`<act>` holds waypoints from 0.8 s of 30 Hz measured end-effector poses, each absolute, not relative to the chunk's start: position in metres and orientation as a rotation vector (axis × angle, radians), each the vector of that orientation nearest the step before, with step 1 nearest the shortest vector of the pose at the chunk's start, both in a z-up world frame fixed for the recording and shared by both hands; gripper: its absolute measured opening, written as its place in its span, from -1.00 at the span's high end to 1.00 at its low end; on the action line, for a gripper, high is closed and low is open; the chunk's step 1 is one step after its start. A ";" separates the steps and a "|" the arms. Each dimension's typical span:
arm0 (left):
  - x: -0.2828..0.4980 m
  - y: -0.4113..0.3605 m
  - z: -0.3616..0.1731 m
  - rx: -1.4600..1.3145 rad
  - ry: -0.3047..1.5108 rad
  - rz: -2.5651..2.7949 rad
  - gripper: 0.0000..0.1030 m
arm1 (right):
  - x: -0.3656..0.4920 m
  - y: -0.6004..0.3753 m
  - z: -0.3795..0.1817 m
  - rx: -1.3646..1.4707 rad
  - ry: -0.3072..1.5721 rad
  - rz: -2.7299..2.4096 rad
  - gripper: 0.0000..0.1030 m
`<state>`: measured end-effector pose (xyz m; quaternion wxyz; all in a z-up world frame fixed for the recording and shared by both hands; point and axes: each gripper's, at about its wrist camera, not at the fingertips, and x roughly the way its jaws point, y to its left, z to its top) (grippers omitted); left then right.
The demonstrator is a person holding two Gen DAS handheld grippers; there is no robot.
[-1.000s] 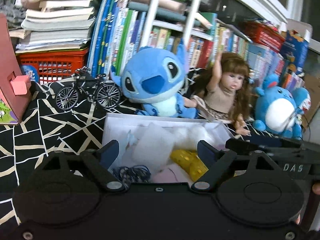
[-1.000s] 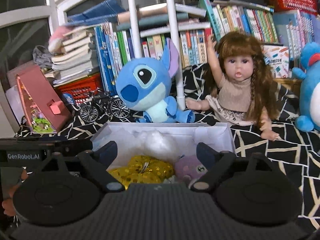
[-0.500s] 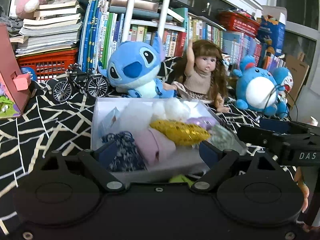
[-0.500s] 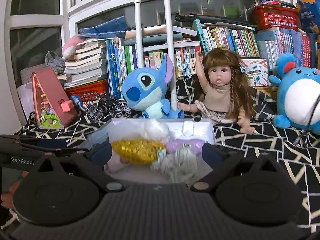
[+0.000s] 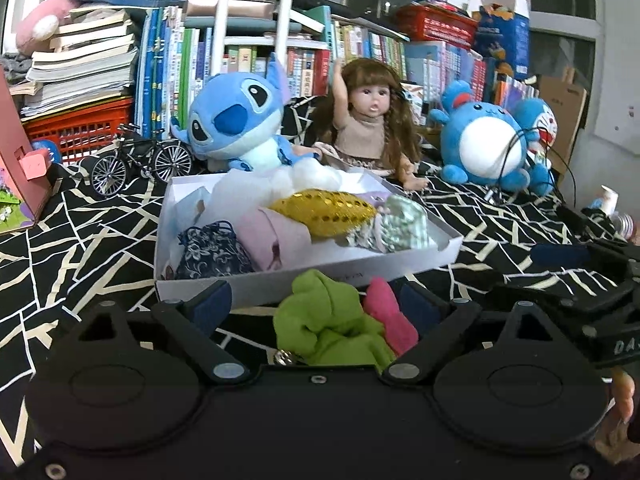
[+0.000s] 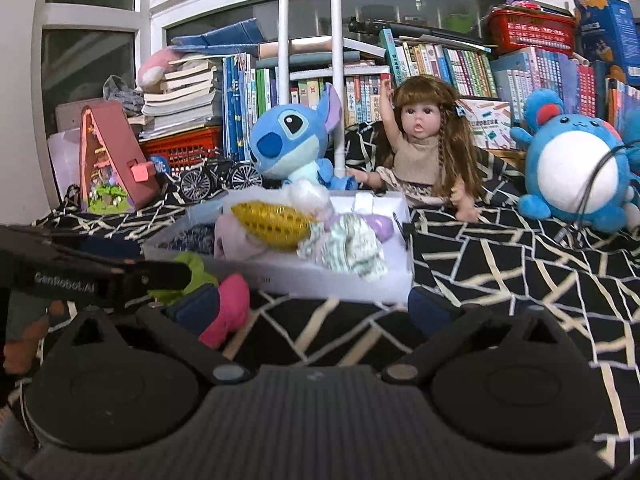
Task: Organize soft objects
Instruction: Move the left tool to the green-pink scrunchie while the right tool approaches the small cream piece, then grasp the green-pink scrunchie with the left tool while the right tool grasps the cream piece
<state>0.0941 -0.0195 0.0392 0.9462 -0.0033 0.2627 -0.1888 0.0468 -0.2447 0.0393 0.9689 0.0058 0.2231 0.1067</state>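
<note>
Your left gripper [image 5: 316, 306] sits low over the black patterned cloth [image 5: 92, 240], just in front of the white box [image 5: 280, 276], with a crumpled green soft item [image 5: 324, 320] lying between its fingers and a pink soft item [image 5: 386, 314] right beside it, up against the right finger. The jaws stand wide apart; the green piece fills much of the gap, but whether either pad actually touches it you can't tell from this view. In the right wrist view your right gripper [image 6: 314, 304] is also spread wide and holds nothing, only bare cloth [image 6: 360, 332] between the fingers; the pink item [image 6: 228, 308] rests against the outer side of its left finger, and the green one [image 6: 192, 272] is partly hidden behind the left tool body. Both grippers point roughly level toward the box, side by side and near each other (a bit of your hand shows at the frame edge, pose unclear). The box already holds a gold sequin pouch [image 5: 324, 212], a dark floral pouch [image 5: 212, 248], a pale pink cloth [image 5: 276, 236], a mint patterned cloth [image 5: 400, 224] and white fluff [image 5: 308, 174]. Behind the box sit a blue plush [image 5: 236, 124], a doll [image 5: 372, 124] and a round blue plush [image 5: 488, 140].
</note>
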 end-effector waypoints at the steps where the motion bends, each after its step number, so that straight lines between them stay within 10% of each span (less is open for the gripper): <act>1: 0.092 -0.020 0.038 -0.003 0.535 -0.389 -0.77 | 0.042 -0.245 0.038 0.010 0.451 0.215 -1.00; 24: 0.080 -0.045 0.011 0.096 0.551 -0.391 -0.78 | -0.017 -0.215 -0.007 -0.093 0.467 0.196 -1.00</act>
